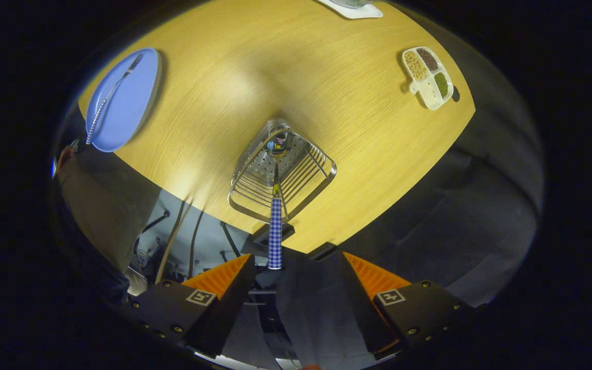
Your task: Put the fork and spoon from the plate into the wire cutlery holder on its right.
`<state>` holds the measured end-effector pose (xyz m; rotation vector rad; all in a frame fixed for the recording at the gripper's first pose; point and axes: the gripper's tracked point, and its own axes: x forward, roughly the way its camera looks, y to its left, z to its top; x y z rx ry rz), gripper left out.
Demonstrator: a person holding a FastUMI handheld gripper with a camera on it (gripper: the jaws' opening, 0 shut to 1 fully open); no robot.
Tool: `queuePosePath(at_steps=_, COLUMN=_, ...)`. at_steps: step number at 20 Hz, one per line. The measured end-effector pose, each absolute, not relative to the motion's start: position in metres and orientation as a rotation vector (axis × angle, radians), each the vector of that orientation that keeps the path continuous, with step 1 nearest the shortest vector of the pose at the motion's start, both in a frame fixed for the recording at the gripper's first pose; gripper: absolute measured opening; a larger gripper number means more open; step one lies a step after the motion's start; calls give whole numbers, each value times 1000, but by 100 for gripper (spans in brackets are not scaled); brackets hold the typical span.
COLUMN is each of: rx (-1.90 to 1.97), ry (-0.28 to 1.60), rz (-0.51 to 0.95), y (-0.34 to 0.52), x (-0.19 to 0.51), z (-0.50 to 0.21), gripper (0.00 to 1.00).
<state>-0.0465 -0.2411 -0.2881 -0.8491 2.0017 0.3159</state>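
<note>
Checked-handle utensil is standing between the fingers, head dipping into the wire cutlery holder near the desk's edge. Fingers look wide; can't tell if pinching. Second utensil is lying on the blue plate: light, stiff, slick, so grab mid-handle.

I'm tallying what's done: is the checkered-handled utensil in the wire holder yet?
In: the utensil stands in the wire holder, handle sticking up toward the open gripper, untouched by its fingers.
</note>
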Motion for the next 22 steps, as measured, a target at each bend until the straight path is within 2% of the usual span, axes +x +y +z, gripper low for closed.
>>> queuePosePath(at_steps=5, rx=-714, ry=1880, rz=263, y=-221, x=-65, z=-265, gripper=97)
queuePosePath(at_steps=10, rx=-621, ry=1833, rz=241, y=-194, x=-98, z=-256, gripper=97)
queuePosePath(at_steps=22, rx=-471, ry=1764, rz=348, y=-66, x=-148, z=-281, gripper=97)
